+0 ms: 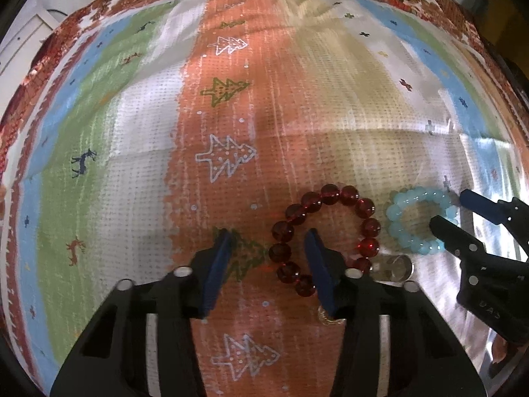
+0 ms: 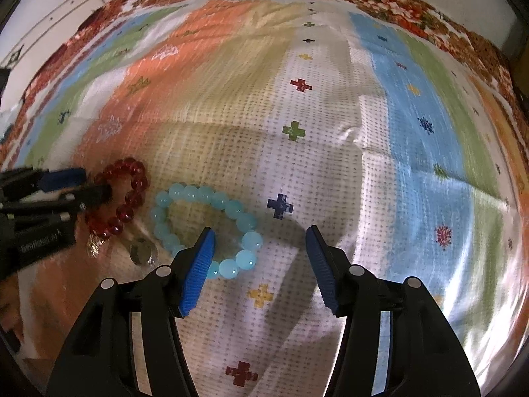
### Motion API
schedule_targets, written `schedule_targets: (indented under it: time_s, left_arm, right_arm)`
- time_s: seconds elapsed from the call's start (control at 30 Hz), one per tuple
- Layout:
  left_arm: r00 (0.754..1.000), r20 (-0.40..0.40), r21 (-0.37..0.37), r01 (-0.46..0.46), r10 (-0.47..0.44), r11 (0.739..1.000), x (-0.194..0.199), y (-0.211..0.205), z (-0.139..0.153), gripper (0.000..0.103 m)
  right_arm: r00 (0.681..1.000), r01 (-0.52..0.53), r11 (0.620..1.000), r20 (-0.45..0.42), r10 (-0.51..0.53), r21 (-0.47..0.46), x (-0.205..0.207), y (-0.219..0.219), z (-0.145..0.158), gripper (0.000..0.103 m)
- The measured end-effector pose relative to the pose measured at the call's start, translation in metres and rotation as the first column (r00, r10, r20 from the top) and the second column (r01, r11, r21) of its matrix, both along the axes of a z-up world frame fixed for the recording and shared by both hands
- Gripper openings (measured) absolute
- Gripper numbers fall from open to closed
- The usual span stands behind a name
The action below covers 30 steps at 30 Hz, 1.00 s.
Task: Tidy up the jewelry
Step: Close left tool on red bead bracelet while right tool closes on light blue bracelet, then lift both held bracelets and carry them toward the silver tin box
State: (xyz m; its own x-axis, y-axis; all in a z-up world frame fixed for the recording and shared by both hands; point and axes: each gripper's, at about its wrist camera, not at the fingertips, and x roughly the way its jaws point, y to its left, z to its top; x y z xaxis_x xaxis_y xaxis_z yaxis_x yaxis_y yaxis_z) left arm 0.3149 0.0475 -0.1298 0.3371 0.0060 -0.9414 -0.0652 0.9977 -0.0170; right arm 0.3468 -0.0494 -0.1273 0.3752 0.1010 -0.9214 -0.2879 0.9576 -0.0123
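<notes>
A patterned cloth (image 1: 139,172) in stripes of orange, green, blue and white, printed with trees, deer and crosses, covers the surface. 2 bead bracelets lie flat on it side by side, close together.

In the left wrist view the left gripper (image 1: 267,248) points steeply down at the cloth with its 2 blue pads apart. The left arc of the red bead bracelet (image 1: 330,231) lies between them: the right pad sits inside the loop and the left pad outside it, over a green printed tree. No pad visibly presses on the beads. Just right of the red bracelet lies the light blue bead bracelet (image 1: 420,220). A silver ring (image 1: 396,266) rests on the cloth near the 2 bracelets, on their near side, and a small gold piece (image 1: 325,317) shows at the base of the right pad, too hidden to identify.

In the right wrist view the right gripper (image 2: 259,241) also has its pads apart. Its left pad sits inside the loop of the light blue bracelet, and the bracelet's near right arc lies between the pads, with a clear gap to the right pad, which is over bare white cloth.
</notes>
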Motion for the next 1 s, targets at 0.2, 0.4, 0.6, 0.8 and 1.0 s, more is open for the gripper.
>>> schedule_targets:
  time_s: [0.2,0.4,0.6,0.8,1.0]
  left_arm:
    - [1.000,-0.006,-0.045,0.016,-0.017,0.999,0.000,0.005,0.000,0.013]
    - [1.000,-0.028,-0.041,0.012,-0.013,0.999,-0.001,0.007,0.000,0.013]
    - [0.999,-0.033,-0.032,0.028,-0.029,0.999,-0.012,0.002,0.001,0.013]
    - [0.999,-0.035,-0.031,0.029,-0.030,0.999,-0.022,0.000,0.006,0.013]
    - [0.999,-0.023,-0.040,0.023,-0.024,0.999,-0.036,-0.002,0.015,0.013]
  right_arm:
    - [1.000,-0.021,1.000,-0.018,0.021,0.002,-0.002,-0.001,0.000,0.012]
    - [0.999,-0.021,1.000,-0.029,0.021,0.005,-0.004,-0.004,0.002,0.012]
    - [0.999,-0.023,1.000,-0.034,0.023,0.004,-0.011,-0.003,0.004,0.012]
    - [1.000,-0.011,1.000,-0.023,0.011,0.027,-0.019,-0.007,0.014,0.012]
    - [1.000,-0.016,0.999,-0.010,0.017,0.045,-0.033,-0.008,0.026,0.012]
